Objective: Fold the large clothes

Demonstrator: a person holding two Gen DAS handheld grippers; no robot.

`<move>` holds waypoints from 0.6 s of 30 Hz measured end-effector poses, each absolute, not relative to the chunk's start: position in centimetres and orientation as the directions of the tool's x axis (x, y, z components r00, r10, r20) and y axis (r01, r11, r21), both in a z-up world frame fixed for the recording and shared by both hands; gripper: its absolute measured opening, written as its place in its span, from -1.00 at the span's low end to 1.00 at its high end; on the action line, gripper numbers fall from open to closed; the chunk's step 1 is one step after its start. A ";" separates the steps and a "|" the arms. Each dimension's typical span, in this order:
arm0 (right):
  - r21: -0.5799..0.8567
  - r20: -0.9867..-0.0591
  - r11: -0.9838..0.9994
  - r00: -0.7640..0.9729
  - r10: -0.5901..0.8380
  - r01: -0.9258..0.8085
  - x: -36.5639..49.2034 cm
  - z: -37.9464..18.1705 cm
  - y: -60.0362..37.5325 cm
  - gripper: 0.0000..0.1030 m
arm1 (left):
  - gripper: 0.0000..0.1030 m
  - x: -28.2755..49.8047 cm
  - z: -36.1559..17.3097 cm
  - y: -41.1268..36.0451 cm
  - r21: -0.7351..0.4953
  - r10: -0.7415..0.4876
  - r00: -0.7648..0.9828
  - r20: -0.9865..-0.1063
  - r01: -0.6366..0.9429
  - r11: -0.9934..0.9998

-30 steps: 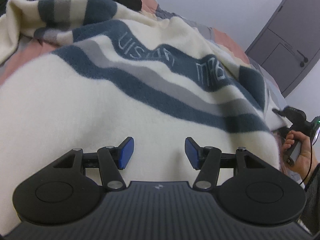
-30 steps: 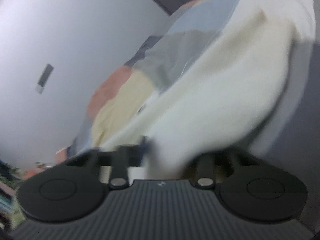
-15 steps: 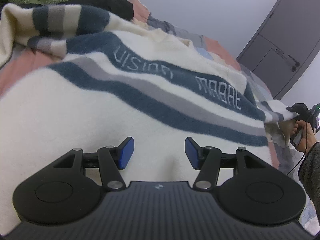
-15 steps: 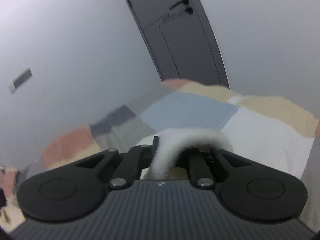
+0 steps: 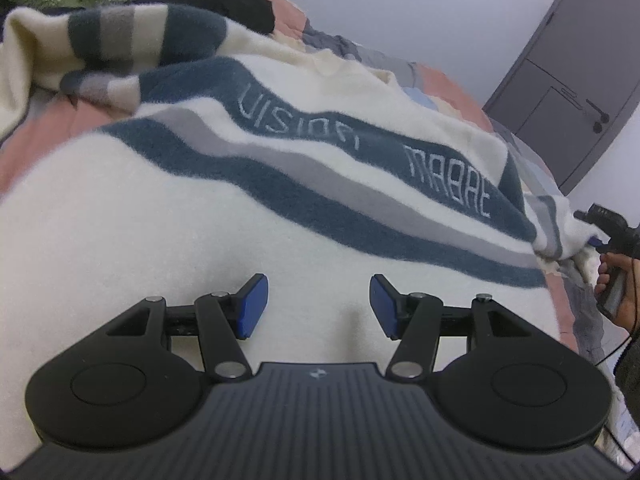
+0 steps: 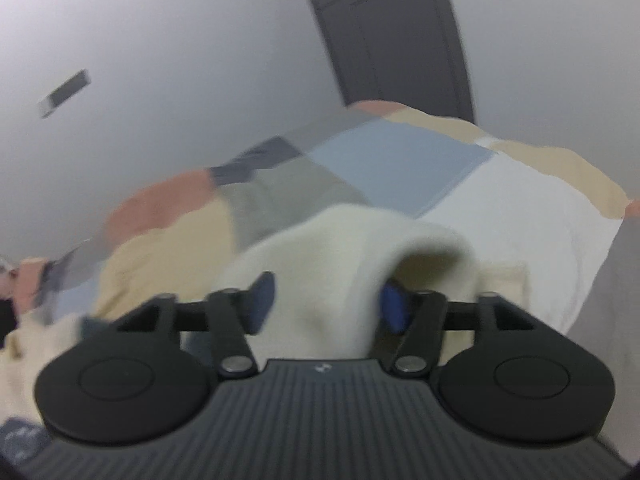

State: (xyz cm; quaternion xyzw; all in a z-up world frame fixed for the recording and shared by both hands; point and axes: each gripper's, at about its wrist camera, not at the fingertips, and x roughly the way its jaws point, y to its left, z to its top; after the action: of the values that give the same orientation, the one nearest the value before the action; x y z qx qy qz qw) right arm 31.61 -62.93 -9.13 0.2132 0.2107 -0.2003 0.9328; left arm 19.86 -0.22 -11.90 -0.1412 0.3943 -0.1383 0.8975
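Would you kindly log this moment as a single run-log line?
left gripper: open above cream striped sweater | right gripper: jaws just opened, cream sleeve loose between them | bedspread beneath

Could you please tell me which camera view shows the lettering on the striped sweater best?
The left wrist view: the pale lettering runs sharp along a dark blue stripe of the sweater. The right wrist view shows only a blurred cream fold of it, with no letters.
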 end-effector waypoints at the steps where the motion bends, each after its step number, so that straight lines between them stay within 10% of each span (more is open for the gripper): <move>1: 0.311 -0.477 0.840 0.838 -0.267 0.444 30.9 -8.5 -61.8 0.22 | 0.21 19.6 -11.5 -0.1 -0.356 -0.355 0.659 -0.663 0.139 0.924; 18: 0.471 -0.638 0.822 0.768 0.065 0.321 16.0 -5.8 -40.2 0.20 | 0.21 13.1 -7.5 4.5 -0.355 -0.335 0.737 -0.587 0.137 0.925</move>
State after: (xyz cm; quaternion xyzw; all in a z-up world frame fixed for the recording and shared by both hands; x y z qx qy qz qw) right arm 16.01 -40.23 -5.83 0.2900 0.3333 -0.0715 0.8943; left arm 13.05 4.49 -7.46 -0.1456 0.3392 -0.1282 0.9205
